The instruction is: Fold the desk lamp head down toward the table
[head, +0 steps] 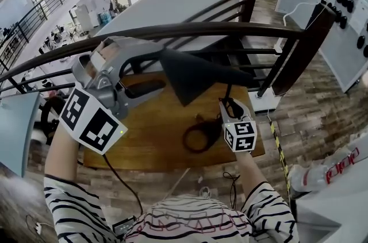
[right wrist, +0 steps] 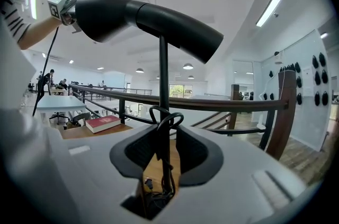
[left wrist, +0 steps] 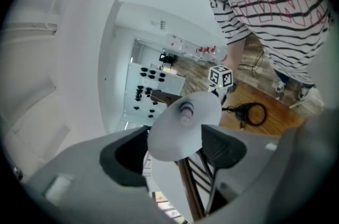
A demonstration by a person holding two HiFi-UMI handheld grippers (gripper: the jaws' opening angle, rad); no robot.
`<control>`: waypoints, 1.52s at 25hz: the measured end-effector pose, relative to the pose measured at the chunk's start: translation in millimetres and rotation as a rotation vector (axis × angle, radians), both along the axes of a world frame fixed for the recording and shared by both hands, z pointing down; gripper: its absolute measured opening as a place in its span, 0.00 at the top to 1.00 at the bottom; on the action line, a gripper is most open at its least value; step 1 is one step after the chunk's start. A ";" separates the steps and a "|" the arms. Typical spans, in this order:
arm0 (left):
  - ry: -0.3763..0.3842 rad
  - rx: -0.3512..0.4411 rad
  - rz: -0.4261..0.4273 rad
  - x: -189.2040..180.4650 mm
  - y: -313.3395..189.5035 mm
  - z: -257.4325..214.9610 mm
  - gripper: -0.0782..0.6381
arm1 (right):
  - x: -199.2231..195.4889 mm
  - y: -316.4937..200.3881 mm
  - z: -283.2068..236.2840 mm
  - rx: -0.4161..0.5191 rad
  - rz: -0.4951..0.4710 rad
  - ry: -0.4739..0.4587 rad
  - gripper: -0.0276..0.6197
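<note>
A black desk lamp stands on the wooden table (head: 149,138), with its cone-shaped head (head: 201,75) roughly level on a thin pole (right wrist: 163,74). The ring base (head: 185,137) lies flat on the wood. My left gripper (head: 152,75) is raised at the head's wide end. In the left gripper view the white inside of the shade and its bulb (left wrist: 183,122) sit between the open jaws of that gripper (left wrist: 177,138). My right gripper (head: 230,105) is low at the pole. There the pole and a looped cable (right wrist: 165,114) stand between the jaws of the right gripper (right wrist: 165,149), and a gap shows beside the pole.
A dark railing (head: 190,29) runs just behind the table, with a drop to a lower floor beyond it. On the table's far left lies a red book (right wrist: 103,123). Cables hang off the front edge of the table near the person's striped shirt (head: 195,222).
</note>
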State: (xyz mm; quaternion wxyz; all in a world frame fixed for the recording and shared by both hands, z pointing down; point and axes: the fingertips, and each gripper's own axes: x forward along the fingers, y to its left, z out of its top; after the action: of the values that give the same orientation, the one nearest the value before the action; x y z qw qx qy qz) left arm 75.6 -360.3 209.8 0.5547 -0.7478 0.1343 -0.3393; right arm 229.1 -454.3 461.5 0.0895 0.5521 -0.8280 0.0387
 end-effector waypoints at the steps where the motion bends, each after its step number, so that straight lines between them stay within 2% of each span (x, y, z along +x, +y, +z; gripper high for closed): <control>1: 0.000 -0.004 -0.002 -0.9 0.9 0.9 0.46 | -0.6 0.5 0.7 -0.003 -0.002 -0.008 0.80; 8: 0.053 -0.040 -0.031 -7.4 4.3 12.3 0.48 | -0.9 1.1 7.1 -0.014 -0.003 -0.038 0.84; 23: 0.198 -0.084 -0.113 -27.1 14.6 49.2 0.48 | -5.0 6.1 7.0 -0.021 0.020 -0.034 0.85; 31: 0.302 -0.148 -0.172 -36.1 18.5 83.6 0.51 | -4.7 8.5 7.9 -0.025 0.024 -0.034 0.85; 35: 0.345 -0.215 -0.208 -40.8 19.6 110.3 0.53 | -6.8 9.0 8.4 -0.025 0.021 -0.031 0.85; 38: 0.362 -0.269 -0.232 -43.1 21.5 138.3 0.61 | -8.9 12.0 8.2 -0.020 0.020 -0.028 0.85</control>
State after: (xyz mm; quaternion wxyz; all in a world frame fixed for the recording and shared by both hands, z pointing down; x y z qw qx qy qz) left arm 32.4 -338.8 348.0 0.3744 -0.8431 0.2700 -0.2759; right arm 220.2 -442.3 469.7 0.0830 0.5590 -0.8231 0.0556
